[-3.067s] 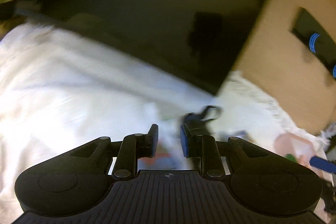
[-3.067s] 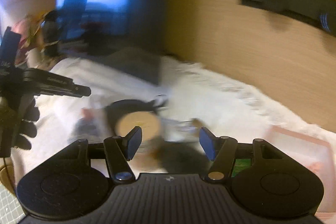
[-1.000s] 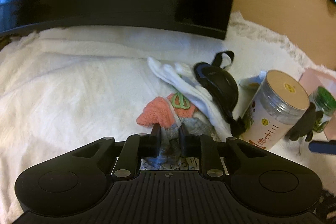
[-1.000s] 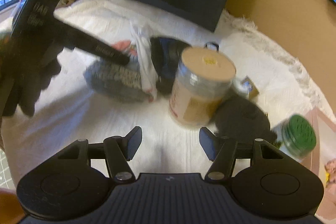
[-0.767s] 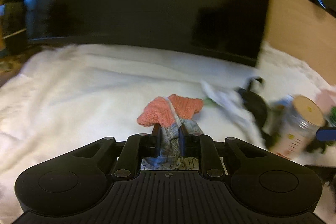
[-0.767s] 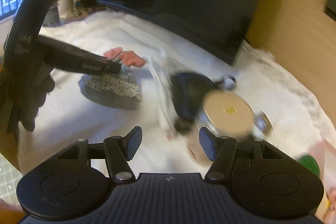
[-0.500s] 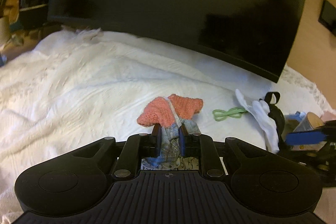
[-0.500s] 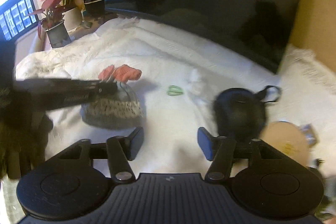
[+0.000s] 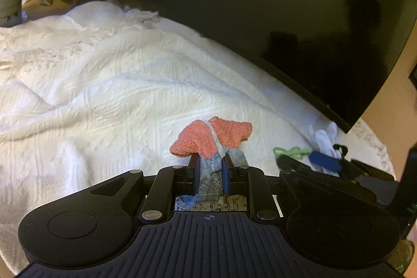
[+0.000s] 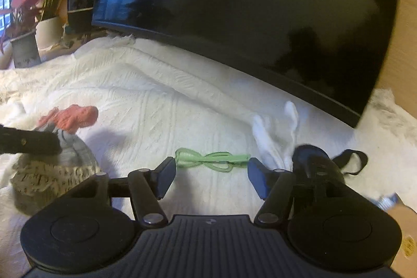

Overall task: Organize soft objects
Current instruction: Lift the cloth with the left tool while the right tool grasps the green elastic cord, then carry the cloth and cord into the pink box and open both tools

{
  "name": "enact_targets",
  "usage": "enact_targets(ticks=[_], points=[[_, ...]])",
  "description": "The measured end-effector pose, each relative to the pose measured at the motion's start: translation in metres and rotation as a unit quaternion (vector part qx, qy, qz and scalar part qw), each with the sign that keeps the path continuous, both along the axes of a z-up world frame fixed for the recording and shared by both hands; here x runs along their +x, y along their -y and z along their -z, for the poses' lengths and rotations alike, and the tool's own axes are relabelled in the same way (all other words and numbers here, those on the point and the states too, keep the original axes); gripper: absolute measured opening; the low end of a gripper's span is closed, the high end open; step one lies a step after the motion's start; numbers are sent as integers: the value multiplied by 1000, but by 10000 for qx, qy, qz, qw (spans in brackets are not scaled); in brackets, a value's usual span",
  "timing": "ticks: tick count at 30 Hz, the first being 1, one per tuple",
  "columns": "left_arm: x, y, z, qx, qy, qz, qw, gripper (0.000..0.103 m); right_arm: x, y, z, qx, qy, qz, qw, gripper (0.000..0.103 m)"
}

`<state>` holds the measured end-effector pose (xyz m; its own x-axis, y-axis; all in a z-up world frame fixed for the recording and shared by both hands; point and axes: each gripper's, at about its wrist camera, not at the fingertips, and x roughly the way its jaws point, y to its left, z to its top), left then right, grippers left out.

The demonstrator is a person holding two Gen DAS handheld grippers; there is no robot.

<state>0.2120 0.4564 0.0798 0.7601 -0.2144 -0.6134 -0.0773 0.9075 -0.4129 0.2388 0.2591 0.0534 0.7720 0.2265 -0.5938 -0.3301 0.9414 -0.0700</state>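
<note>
The grey knit hat (image 9: 211,173) with coral ears is clamped between the left gripper's (image 9: 210,168) jaws, over the white blanket (image 9: 104,95). The green hair tie (image 10: 212,158) lies just ahead of the right gripper (image 10: 211,173), whose empty jaws have just been opening; white socks (image 10: 276,132) lie beside it.

A white textured woven throw with a fringed edge (image 10: 161,106) covers the whole surface, rumpled into soft folds. On it, near the middle, lies a thin green elastic band twisted into loops (image 10: 212,159). Just right of that sit a pair of white fabric gloves (image 10: 276,132), with a black padded eye mask with a strap (image 10: 320,163) touching them. At the far edge, a large dark flat screen (image 10: 247,7) stands on the throw.
</note>
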Motion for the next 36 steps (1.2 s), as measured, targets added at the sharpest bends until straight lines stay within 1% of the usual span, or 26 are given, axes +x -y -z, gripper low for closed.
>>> enact_targets(ticks=[2, 4, 7, 10, 11, 12, 14, 20, 24, 27, 30, 32, 36], points=[[2, 3, 2, 92, -40, 36, 9999, 20, 5, -7, 4, -99, 26, -88, 9999, 68], [6, 5, 3, 134, -59, 94, 9998, 20, 4, -12, 8, -208, 201, -55, 9996, 73], [7, 8, 4, 162, -65, 134, 9998, 20, 8, -10, 10, -171, 241, -39, 9996, 76], [10, 10, 5, 177, -91, 177, 9996, 20, 7, -8, 10, -239, 302, -199, 9991, 75], [10, 10, 5, 188, -98, 192, 9996, 20, 6, -8, 9, -279, 315, -251, 9988, 75], [11, 11, 5, 195, -109, 193, 9996, 20, 5, -7, 8, -313, 317, -300, 9986, 71], [11, 10, 6, 203, -134, 189, 9995, 20, 3, -6, 6, -329, 280, -361, 9984, 71], [12, 15, 3, 309, -211, 240, 9990, 20, -1, -2, -5, -189, 175, -381, 9989, 71], [12, 24, -7, 396, -141, 344, 9985, 20, -13, 4, -33, 73, 275, -487, 9984, 71], [12, 36, -22, 484, 25, 481, 9977, 20, -29, 15, -62, 307, 378, -612, 9969, 71], [13, 52, -41, 545, 230, 657, 9961, 20, -41, 34, -89, 544, 383, -654, 9956, 71], [14, 67, -55, 582, 386, 832, 9941, 20, -52, 49, -105, 575, 456, -630, 9953, 71], [14, 100, -79, 584, 634, 1224, 9887, 20, -75, 89, -135, 425, 665, -422, 9960, 71]])
